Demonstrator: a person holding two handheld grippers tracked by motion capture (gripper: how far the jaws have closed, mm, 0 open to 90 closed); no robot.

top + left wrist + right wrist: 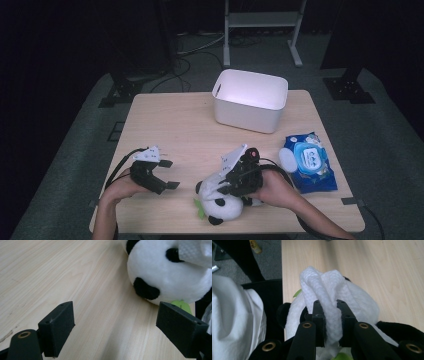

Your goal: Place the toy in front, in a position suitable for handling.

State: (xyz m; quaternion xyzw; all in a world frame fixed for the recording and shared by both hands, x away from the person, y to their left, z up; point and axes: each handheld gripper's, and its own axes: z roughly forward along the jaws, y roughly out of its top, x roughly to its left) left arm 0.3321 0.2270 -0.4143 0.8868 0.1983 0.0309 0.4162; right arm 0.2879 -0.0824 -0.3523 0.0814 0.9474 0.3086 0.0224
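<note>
Panda toy (220, 202) lies at the near edge of the worktop (180, 130), under the right hand-held gripper (227, 186); the left hand-held gripper (167, 175) rests to its left, with a white bin (250, 100) far behind. Left gripper view: jaws spread, empty, panda just beyond. Right gripper view: jaws pinch a white wipe (324, 290) over the panda.

Dark lab/studio, black curtains, grey carpet (390, 150), cables, stand bases (350, 90), lone wooden table (170, 125)

Black-and-white panda (220, 202), white waffle-textured wipe (325, 292), pale wood-grain table (175, 130).
</note>
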